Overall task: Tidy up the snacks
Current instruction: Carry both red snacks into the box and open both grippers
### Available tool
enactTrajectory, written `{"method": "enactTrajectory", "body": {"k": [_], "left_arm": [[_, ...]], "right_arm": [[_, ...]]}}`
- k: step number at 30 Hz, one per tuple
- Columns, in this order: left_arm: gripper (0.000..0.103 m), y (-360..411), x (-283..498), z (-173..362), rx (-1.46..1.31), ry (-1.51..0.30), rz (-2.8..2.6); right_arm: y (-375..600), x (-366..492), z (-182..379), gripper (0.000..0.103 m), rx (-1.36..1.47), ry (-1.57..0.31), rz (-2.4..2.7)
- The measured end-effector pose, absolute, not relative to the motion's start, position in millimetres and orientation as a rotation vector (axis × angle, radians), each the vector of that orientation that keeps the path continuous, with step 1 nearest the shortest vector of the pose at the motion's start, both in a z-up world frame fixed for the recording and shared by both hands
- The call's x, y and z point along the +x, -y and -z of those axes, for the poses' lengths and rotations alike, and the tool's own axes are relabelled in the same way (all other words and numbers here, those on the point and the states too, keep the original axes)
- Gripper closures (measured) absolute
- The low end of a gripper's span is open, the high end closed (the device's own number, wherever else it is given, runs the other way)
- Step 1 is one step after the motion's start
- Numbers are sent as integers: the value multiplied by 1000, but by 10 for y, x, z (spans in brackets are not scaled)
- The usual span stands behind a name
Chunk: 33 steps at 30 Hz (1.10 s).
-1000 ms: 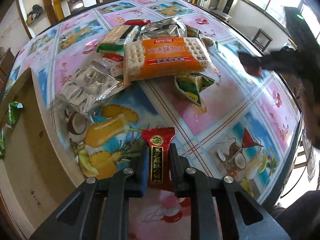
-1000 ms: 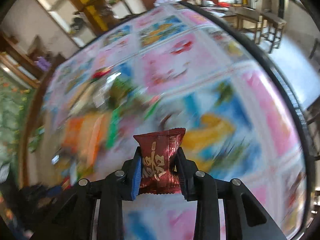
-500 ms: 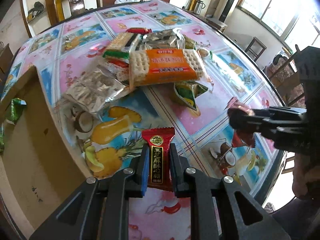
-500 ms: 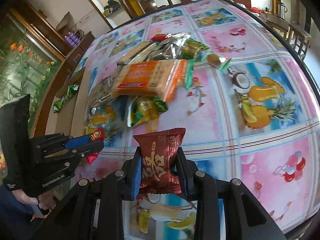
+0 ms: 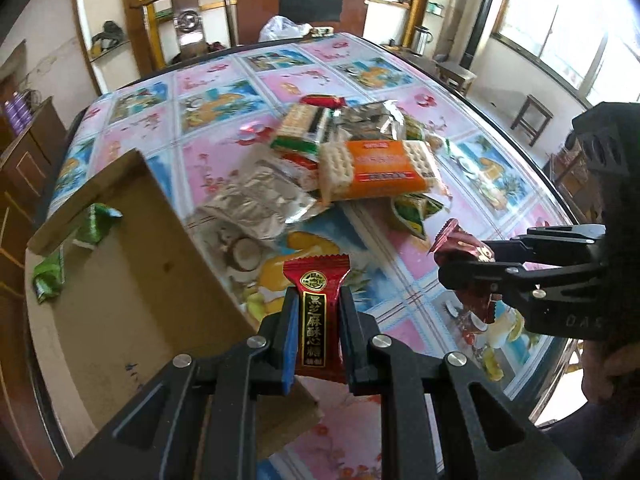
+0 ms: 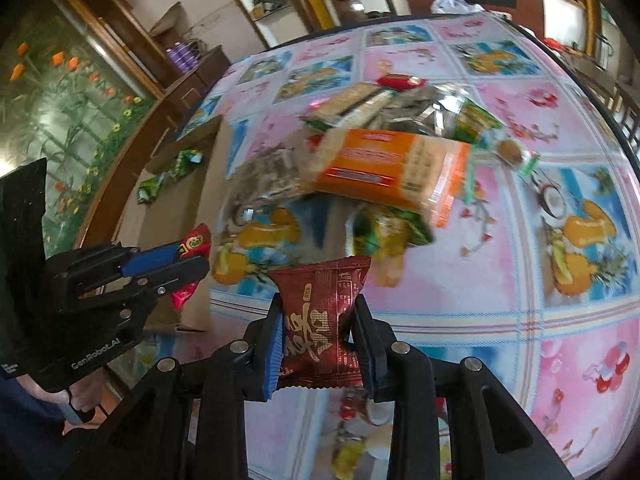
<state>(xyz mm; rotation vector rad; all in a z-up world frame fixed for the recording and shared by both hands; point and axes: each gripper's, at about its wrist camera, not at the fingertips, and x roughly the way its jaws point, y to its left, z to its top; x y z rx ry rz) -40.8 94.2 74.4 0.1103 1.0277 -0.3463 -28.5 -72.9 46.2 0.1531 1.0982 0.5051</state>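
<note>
Over the bench [image 5: 224, 80] edge, near the cardboard box [image 5: 132, 264], your left tongs [image 5: 318, 322] are pinching a slim red candy w/ gold label [image 5: 315, 312], held upright, pads tight on both sides. Your right tongs [image 6: 318, 334] are clamped on a dark red snack packet [image 6: 322, 316], also upright, top edge fanned out above the pads. Left wrist view shows the right tongs coming in from the right side w/ that packet, above the bench's near edge. Box sits at the bench's left side, flap up, w/ green wrappers [image 5: 72, 248] inside. Rest of the snack pile [image 5: 352, 160] is mid-bench, well apart from both tongs: orange cracker pack [image 5: 376, 168] on top, silver foil bags [image 5: 256, 204] to its left, green-yellow pouch [image 5: 412, 212] just below it, a red candy [image 5: 322, 101] at the far end. Right wrist view is a bit blurred on the pile, so labels unreadable.
</note>
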Motion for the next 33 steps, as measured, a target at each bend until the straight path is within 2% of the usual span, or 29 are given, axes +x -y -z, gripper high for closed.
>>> {"method": "enactTrajectory", "body": {"k": [17,33], "left_arm": [[85,-1863,-591,-813,-9,-1007,128],[85,-2550,-835,-580,-125,-1059,-18]], "right_arm": [[-255,-290,-655,69,-20,-1067,-710],[-1178,-379,-443,68,-169,-1124,-860]]}}
